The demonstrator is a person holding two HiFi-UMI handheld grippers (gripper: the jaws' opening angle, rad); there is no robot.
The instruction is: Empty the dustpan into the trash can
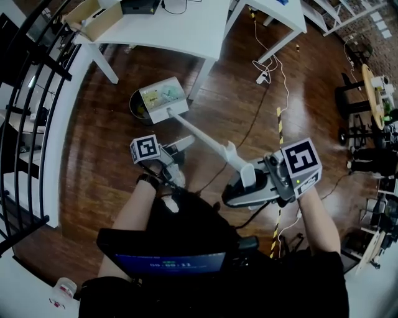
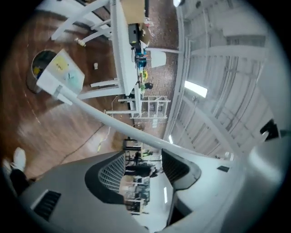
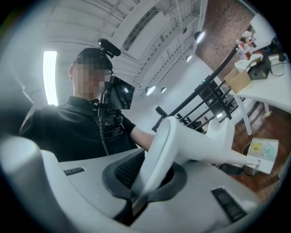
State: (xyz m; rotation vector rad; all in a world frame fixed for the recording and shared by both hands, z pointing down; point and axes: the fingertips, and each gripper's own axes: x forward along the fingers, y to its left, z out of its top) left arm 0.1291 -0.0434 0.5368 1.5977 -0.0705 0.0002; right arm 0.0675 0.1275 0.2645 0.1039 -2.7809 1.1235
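Our right gripper (image 1: 247, 185) pinches handle (image 1: 208, 141) tight. Our left gripper (image 1: 181, 145) wide open, holds nothing. Far end: dustpan (image 1: 163, 98) partly over trash can (image 1: 137, 107), bits (image 1: 166, 93) inside pan. We think tipping out not done yet.

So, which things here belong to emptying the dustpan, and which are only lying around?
For the job:
- dustpan, tipped at the trash can
- right gripper, shut on the handle
- left gripper, open and empty

Just lying about:
- white table
- cardboard box
- power strip
- black railing
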